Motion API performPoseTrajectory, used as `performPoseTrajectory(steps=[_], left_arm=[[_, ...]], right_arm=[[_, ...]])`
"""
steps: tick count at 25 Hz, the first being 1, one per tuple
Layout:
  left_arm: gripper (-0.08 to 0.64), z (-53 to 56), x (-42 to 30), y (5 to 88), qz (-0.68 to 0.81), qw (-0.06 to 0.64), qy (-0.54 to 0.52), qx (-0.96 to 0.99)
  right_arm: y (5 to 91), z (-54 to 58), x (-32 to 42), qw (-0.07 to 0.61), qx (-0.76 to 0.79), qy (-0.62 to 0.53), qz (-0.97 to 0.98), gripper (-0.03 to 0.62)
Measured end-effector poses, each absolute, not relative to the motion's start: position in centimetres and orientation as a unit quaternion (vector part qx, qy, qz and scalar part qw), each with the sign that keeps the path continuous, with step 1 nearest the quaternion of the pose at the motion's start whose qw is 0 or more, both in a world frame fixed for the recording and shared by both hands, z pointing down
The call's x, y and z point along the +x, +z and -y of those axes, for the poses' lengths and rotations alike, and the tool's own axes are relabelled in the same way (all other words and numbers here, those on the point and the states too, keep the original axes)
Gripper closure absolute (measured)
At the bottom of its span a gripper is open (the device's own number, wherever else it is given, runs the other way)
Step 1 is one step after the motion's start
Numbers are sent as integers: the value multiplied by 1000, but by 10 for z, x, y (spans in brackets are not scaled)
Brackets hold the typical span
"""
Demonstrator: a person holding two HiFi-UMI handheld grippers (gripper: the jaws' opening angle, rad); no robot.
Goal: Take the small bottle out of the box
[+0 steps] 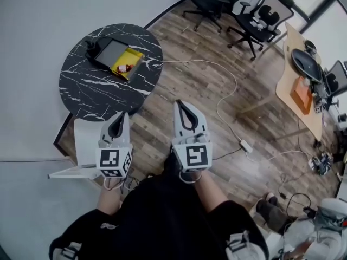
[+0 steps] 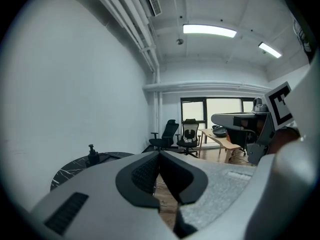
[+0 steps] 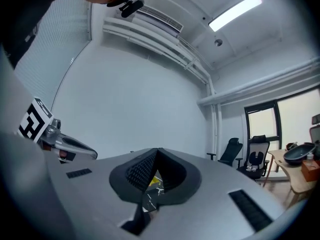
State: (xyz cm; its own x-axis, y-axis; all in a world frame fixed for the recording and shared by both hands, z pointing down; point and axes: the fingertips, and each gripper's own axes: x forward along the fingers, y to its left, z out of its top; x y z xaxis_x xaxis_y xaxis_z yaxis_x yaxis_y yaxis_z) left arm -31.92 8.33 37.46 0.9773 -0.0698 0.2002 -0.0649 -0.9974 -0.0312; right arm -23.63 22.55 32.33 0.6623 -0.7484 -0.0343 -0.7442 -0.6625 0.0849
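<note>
A small bottle (image 1: 123,68) with a red part lies in the yellow inside of an open box (image 1: 133,57), whose dark lid is folded back on the round black marble table (image 1: 92,88). Both grippers are held well short of the table, over the wooden floor. My left gripper (image 1: 120,117) is shut with nothing in it, its jaw tips meeting in the left gripper view (image 2: 159,154). My right gripper (image 1: 182,105) is likewise shut and empty, with its tips touching in the right gripper view (image 3: 158,151).
A dark pump dispenser (image 1: 90,46) stands on the table beside the box. A white chair (image 1: 81,145) sits close under my left gripper. Cables and a power strip (image 1: 245,144) cross the floor. Black office chairs (image 1: 255,20) and a wooden desk (image 1: 295,83) stand far right.
</note>
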Motion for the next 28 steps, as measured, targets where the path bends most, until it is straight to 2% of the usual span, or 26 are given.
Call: performPoseTrajectory(steps=[10,15,28], left_arm=[[561,-112,-193,384,-11,14,-132,-991],[561,-126,-146,401,-14,-15,-144,-989],[561,-89,-92,438,-35,-8,-198,-980]], right_arm=[[337,-272,-111,36,913,-8,405,597],[355,-289,-68,39,906,15,421,597],[405,-242,-12,65,862,74,498,597]])
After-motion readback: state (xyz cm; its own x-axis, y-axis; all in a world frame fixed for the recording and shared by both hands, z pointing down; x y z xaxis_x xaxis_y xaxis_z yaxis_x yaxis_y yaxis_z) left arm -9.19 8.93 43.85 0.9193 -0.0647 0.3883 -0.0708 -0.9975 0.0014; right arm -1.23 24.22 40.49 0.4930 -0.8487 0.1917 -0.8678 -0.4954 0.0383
